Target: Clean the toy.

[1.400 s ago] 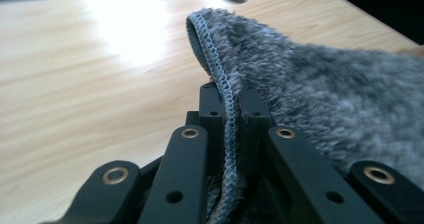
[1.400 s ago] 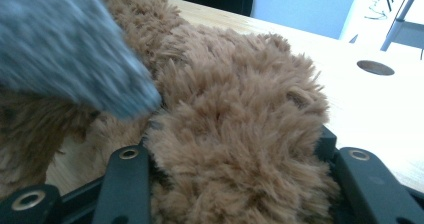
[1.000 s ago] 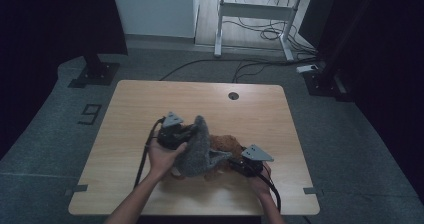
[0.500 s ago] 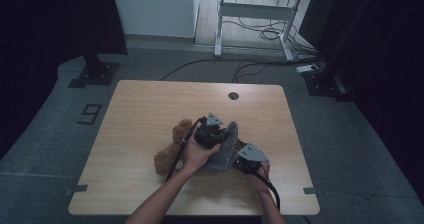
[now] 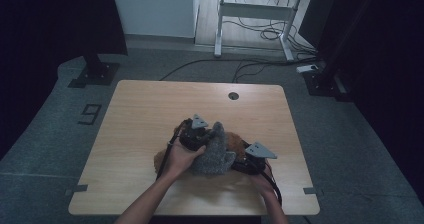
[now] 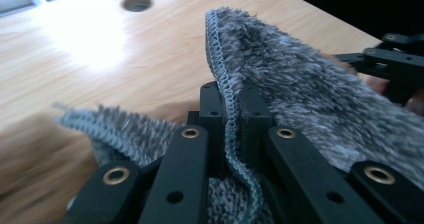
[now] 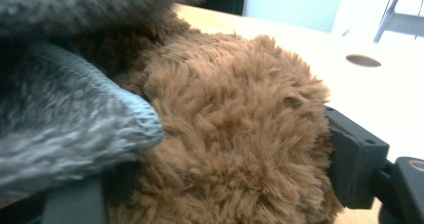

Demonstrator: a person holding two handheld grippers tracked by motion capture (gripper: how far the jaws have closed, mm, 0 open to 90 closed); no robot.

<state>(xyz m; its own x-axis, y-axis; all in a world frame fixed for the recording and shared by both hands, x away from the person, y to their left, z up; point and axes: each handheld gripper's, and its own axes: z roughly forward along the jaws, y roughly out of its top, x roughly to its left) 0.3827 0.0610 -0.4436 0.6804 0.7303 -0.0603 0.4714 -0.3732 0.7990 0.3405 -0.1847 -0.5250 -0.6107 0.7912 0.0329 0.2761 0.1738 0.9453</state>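
The left hand-held gripper is pinching the stitched edge of a grey fleece cloth, its jaws closed on the hem. The cloth is lying draped over a brown plush toy near the middle of the table. The right hand-held gripper is clamping the plush (its 2 jaws are pressing into the fur).

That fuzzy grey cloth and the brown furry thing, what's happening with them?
A person is working at a light wooden table with a claw in each hand. The left claw is pinching the stitched edge of the fuzzy grey cloth and holding it over the brown furry toy. The right claw grips the toy, with the cloth draped beside it.
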